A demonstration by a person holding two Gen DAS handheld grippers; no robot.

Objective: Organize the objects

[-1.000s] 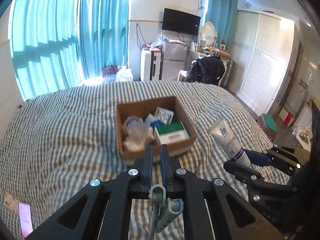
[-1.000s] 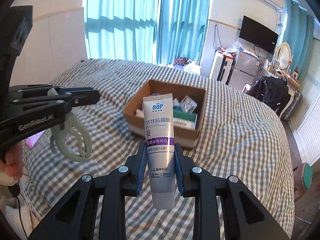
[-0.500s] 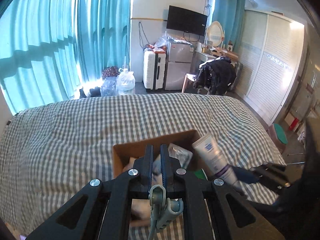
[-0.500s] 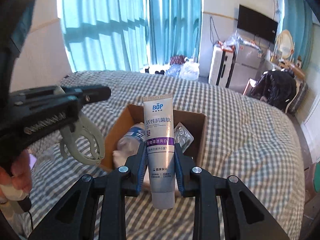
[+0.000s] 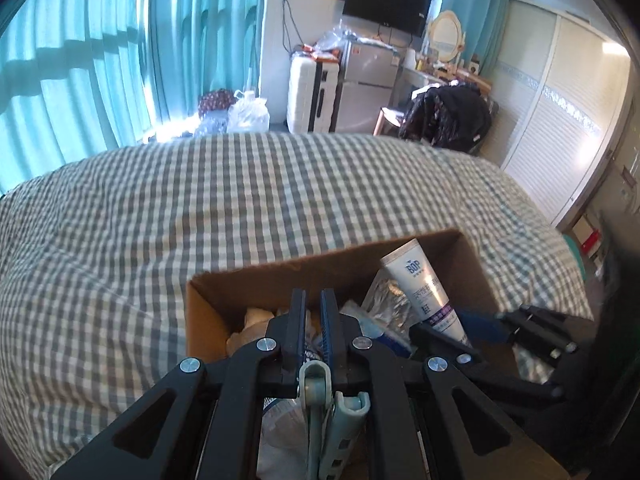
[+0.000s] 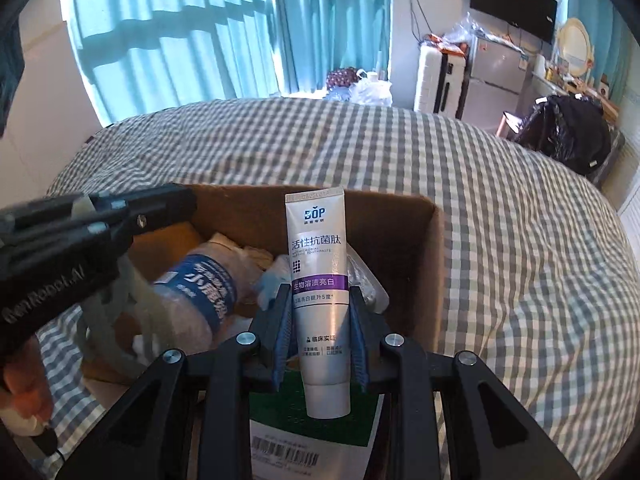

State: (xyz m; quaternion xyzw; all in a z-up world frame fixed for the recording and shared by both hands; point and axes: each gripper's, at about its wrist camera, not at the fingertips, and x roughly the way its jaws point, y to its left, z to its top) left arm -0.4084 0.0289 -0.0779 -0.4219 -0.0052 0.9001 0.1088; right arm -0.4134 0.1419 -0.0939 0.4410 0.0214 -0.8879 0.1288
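My right gripper is shut on a white and purple toothpaste tube and holds it upright over the open cardboard box. The tube also shows in the left wrist view, at the right inside the box. My left gripper is shut on a pale green plastic hook that hangs below its fingers, over the box's near side. The left gripper appears in the right wrist view above the box's left part. The box holds a plastic bottle with a blue label, a green and white carton and clear packets.
The box sits on a bed with a grey and white checked cover. Beyond the bed are teal curtains, a white suitcase, a small fridge and a chair with dark clothes.
Both grippers have moved forward to hang over the box, which now fills the lower part of both views. The tube and the hook stay gripped.
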